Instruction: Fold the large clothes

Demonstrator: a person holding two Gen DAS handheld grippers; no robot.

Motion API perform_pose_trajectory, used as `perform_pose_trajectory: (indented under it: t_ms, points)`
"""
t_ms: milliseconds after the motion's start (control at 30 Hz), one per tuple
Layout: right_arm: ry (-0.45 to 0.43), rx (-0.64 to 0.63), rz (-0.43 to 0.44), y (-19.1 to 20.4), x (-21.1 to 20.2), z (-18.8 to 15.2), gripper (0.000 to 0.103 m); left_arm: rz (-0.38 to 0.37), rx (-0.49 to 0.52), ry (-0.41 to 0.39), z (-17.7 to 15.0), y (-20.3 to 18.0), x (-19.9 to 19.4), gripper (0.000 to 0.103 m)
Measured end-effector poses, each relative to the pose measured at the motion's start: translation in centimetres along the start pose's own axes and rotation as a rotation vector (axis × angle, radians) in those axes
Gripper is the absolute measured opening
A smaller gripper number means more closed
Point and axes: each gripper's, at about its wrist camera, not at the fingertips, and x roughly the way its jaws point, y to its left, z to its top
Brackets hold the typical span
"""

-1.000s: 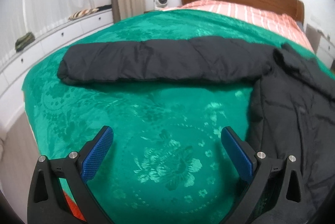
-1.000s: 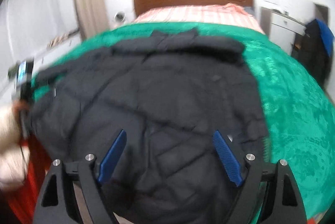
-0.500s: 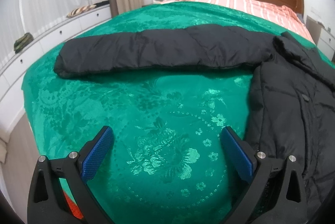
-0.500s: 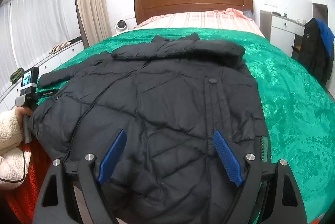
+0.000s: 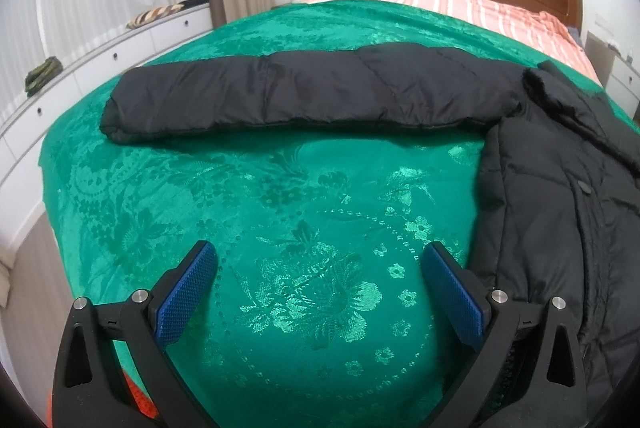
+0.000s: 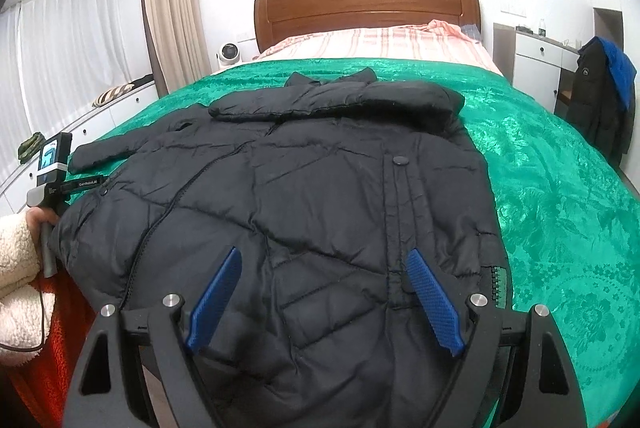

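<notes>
A large black puffer jacket (image 6: 320,187) lies front up on the green bedspread (image 6: 560,187), collar toward the headboard. Its left sleeve (image 5: 304,95) stretches out straight to the left across the bedspread (image 5: 280,228); the jacket body (image 5: 560,228) fills the right of the left wrist view. My left gripper (image 5: 320,260) is open and empty over bare bedspread, short of the sleeve. My right gripper (image 6: 324,264) is open and empty above the jacket's lower front. The left gripper also shows in the right wrist view (image 6: 52,167), held in a hand at the jacket's left edge.
A wooden headboard (image 6: 368,3) and striped pink bedding (image 6: 380,43) lie beyond the jacket. White drawers (image 5: 100,59) run along the left wall under curtains. A dark coat (image 6: 604,99) hangs by a white cabinet at right. A small fan (image 6: 229,52) stands beside the bed.
The right wrist view went from blurred to sharp and rose slightly. The left gripper drifted a little, so the sleeve sits slightly higher in view. Both grippers stayed open.
</notes>
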Motion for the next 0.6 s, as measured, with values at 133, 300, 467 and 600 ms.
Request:
perform_pose_trajectory:
  t_ms: [133,300,467,600]
  points:
    - [-0.003,-0.001,0.001,0.01,0.03,0.04,0.084,-0.001,-0.001,0.003,0.04,0.18,0.01,0.103]
    - [0.0,-0.002,0.001,0.01,0.09,0.07,0.084,-0.001,-0.001,0.003,0.05,0.18,0.0,0.103]
    - [0.005,-0.006,0.002,0.08,0.29,0.01,0.084,-0.002,-0.002,0.005,-0.01,0.18,0.06,0.103]
    - [0.005,-0.012,0.003,0.21,0.32,-0.04,0.084,-0.001,-0.002,0.005,0.0,0.18,0.07,0.103]
